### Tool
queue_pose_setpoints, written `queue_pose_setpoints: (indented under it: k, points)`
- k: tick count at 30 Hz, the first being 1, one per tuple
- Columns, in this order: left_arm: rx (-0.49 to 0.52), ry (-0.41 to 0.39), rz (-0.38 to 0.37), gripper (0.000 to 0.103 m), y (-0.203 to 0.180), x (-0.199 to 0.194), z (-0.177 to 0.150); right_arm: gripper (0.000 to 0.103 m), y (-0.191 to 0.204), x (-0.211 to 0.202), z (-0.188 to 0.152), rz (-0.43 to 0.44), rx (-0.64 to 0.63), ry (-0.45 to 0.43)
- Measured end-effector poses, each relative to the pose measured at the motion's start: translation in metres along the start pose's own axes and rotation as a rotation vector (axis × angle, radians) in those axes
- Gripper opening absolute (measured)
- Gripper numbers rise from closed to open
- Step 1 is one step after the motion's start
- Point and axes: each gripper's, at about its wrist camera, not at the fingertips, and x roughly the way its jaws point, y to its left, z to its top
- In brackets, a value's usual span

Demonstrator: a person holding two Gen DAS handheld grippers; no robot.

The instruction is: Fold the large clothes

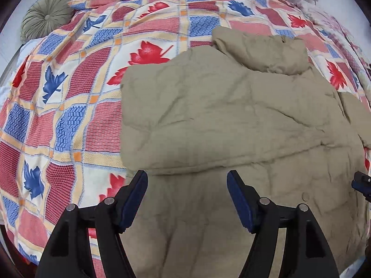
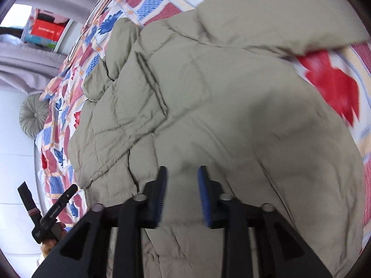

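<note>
My left gripper (image 1: pixel 187 185) is spread wide above the khaki padded jacket (image 1: pixel 231 120) and holds nothing. My right gripper (image 2: pixel 181 180) has its pads partly apart with jacket fabric between them; if it pinches, I cannot tell. The jacket lies on the patterned bedspread (image 1: pixel 69 106), which is bare on its left side. On the shelf (image 2: pixel 62 34) stands a red box (image 2: pixel 46 31). A round cushion (image 1: pixel 46 16) lies at the far corner.
</note>
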Motion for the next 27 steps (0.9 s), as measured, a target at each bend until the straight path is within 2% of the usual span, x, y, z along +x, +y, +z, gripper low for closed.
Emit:
queue_pose_setpoints:
  k: [1, 5, 6, 7, 8, 16, 18, 22, 23, 24, 27]
  points:
    - [0.006, 0.014, -0.016, 0.072, -0.011, -0.001, -0.002, 0.05, -0.005, -0.005, -0.004, -0.001, 0.01, -0.005]
    - [0.029, 0.053, -0.078, 0.073, -0.05, -0.003, -0.01, 0.051, -0.029, -0.025, -0.014, -0.001, 0.05, -0.009]
    - [0.038, 0.057, -0.087, 0.078, -0.058, -0.004, -0.011, 0.051, -0.033, -0.028, -0.015, -0.003, 0.06, -0.011]
    - [0.044, 0.063, -0.096, 0.096, -0.065, -0.004, -0.012, 0.051, -0.04, -0.033, -0.016, -0.002, 0.069, -0.014]
    - [0.045, 0.063, -0.107, 0.103, -0.073, -0.006, -0.013, 0.051, -0.047, -0.037, -0.017, -0.004, 0.078, -0.017]
    - [0.121, 0.095, -0.14, 0.103, -0.136, -0.008, -0.021, 0.055, -0.098, -0.069, -0.011, -0.015, 0.142, -0.058]
    - [0.14, 0.101, -0.146, 0.103, -0.15, -0.007, -0.023, 0.064, -0.11, -0.077, -0.008, -0.011, 0.158, -0.073]
    - [0.168, 0.14, -0.17, 0.103, -0.18, -0.003, -0.024, 0.068, -0.135, -0.092, 0.004, -0.019, 0.184, -0.126]
    - [0.175, 0.145, -0.174, 0.103, -0.187, -0.002, -0.024, 0.079, -0.14, -0.095, 0.007, -0.02, 0.187, -0.136]
    - [0.182, 0.146, -0.173, 0.103, -0.194, -0.001, -0.025, 0.083, -0.147, -0.099, 0.011, -0.016, 0.197, -0.152]
    - [0.188, 0.148, -0.155, 0.103, -0.211, 0.002, -0.024, 0.083, -0.168, -0.108, 0.024, 0.003, 0.231, -0.18]
